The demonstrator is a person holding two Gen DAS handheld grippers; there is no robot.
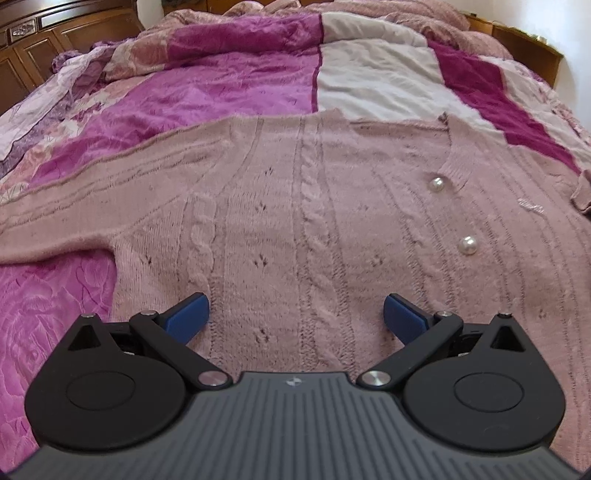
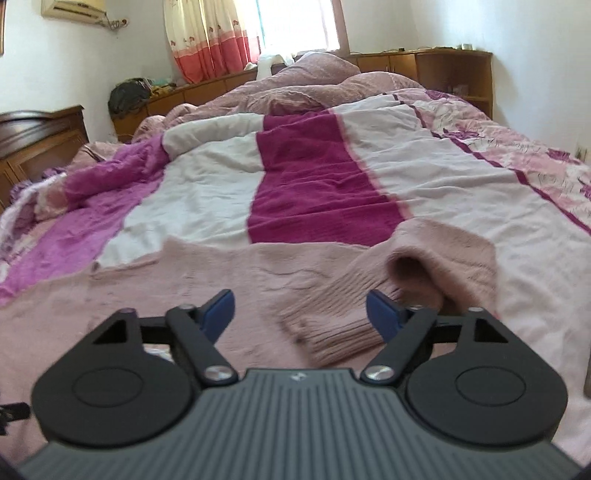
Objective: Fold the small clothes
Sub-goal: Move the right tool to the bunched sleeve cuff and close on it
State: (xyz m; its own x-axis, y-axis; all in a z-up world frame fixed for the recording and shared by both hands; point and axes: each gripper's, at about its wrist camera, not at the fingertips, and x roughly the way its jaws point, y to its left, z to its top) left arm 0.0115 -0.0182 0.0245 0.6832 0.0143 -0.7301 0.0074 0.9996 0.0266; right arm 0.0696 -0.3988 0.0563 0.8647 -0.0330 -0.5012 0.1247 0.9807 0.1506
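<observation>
A dusty-pink cable-knit cardigan (image 1: 295,206) with pearl buttons (image 1: 437,184) lies spread flat on the bed. Its left sleeve (image 1: 74,192) stretches out to the left. My left gripper (image 1: 296,310) is open and empty, low over the cardigan's body. In the right wrist view the cardigan (image 2: 184,288) fills the foreground, and its right sleeve (image 2: 424,266) is folded back with the ribbed cuff (image 2: 332,314) pointing toward me. My right gripper (image 2: 300,308) is open and empty, with the cuff lying between its blue fingers (image 2: 382,314).
The bed is covered by a purple, magenta and white quilt (image 2: 314,184), rumpled at the far end with a pink blanket (image 2: 314,85). Wooden cabinets (image 1: 29,48) stand left of the bed; a wooden headboard shelf (image 2: 443,70) and curtained window (image 2: 221,33) lie beyond.
</observation>
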